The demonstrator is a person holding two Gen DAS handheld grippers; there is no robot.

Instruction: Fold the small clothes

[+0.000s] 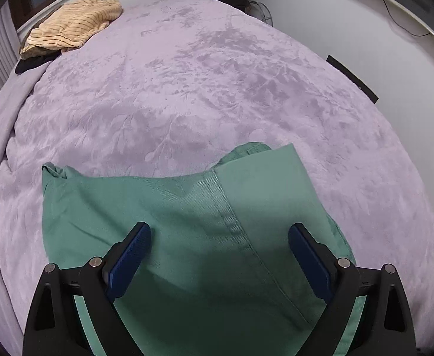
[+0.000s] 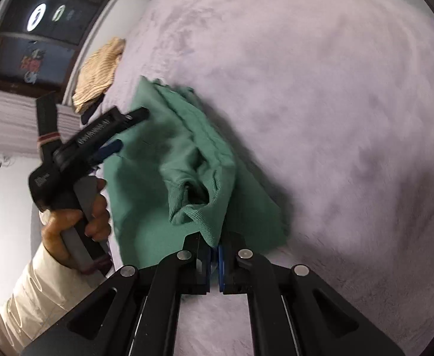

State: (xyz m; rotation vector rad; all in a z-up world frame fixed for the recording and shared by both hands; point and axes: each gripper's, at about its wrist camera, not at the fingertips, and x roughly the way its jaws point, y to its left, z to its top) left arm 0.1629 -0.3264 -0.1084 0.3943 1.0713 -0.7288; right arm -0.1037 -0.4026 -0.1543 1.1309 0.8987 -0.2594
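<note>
- Across most of both views, a lilac plush blanket is covering the bed.
- On its near part, the green garment is lying partly folded, one stitched seam running down the top layer.
- At the blanket's far left corner, a yellow striped garment is sitting bunched on top of something dark.
- Over the green cloth, the left gripper is hovering with its blue pads spread wide and nothing between them; a hand in a cream sleeve is holding its handle.
- At the cloth's near edge, the right gripper is pinching a raised fold of the green garment between closed pads.
</note>
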